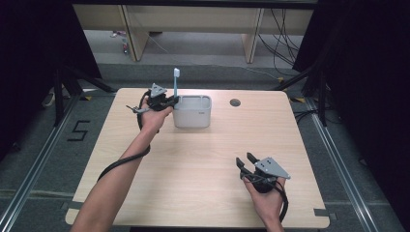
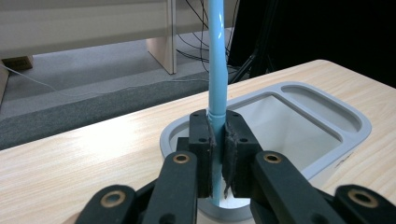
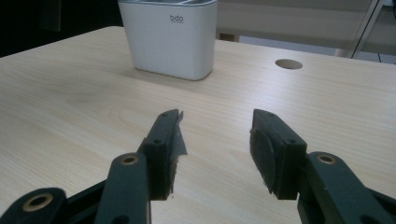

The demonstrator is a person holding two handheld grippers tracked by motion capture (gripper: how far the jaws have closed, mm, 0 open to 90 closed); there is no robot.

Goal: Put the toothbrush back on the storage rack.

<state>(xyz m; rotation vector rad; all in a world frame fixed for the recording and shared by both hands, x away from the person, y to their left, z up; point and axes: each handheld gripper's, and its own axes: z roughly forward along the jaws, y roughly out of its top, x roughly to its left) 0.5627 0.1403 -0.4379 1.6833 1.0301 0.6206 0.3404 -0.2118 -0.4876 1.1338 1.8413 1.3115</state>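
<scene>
A light blue toothbrush (image 1: 176,83) with a white head stands upright, held by its handle (image 2: 217,70) in my left gripper (image 1: 170,101), which is shut on it. The handle's lower end dips into the left compartment of a white, grey-rimmed holder (image 1: 192,112) at the far middle of the table; the holder's rim (image 2: 355,122) shows its wide and narrow compartments. My right gripper (image 1: 245,159) hovers low at the near right of the table, its jaws open and nothing between them (image 3: 215,140). The holder (image 3: 169,39) stands well ahead of it.
A round cable hole (image 1: 235,102) lies in the wooden tabletop (image 1: 203,164) to the right of the holder. Black curtains and stands flank the table, and pale benches with cables (image 1: 280,43) stand on the floor beyond it.
</scene>
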